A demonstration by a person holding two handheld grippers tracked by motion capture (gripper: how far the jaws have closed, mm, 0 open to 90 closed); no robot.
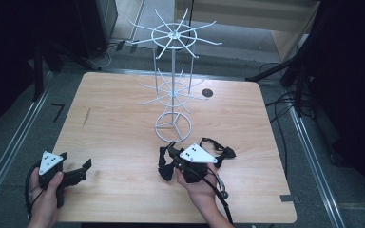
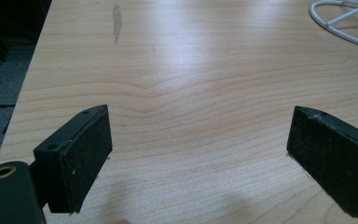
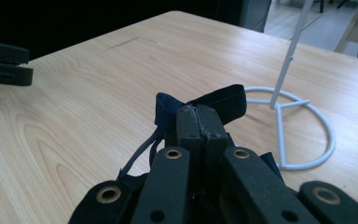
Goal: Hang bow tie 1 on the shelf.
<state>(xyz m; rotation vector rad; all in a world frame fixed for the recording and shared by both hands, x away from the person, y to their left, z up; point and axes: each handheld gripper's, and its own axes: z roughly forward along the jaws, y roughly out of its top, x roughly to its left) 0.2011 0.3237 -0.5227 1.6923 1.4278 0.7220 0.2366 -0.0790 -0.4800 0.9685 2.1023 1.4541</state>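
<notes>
Standing on light wood table, white wire rack; dark surroundings.

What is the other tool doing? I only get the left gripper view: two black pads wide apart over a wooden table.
Observer: The right tool is shut on a dark strap.
Operator: And the white curve at my top right?
Observer: That is the ring foot of a white wire rack with two tiers of bare hooks.
Operator: Are there more straps?
Observer: A dark bundle lies on the table just right of that tool in the high view.
</notes>
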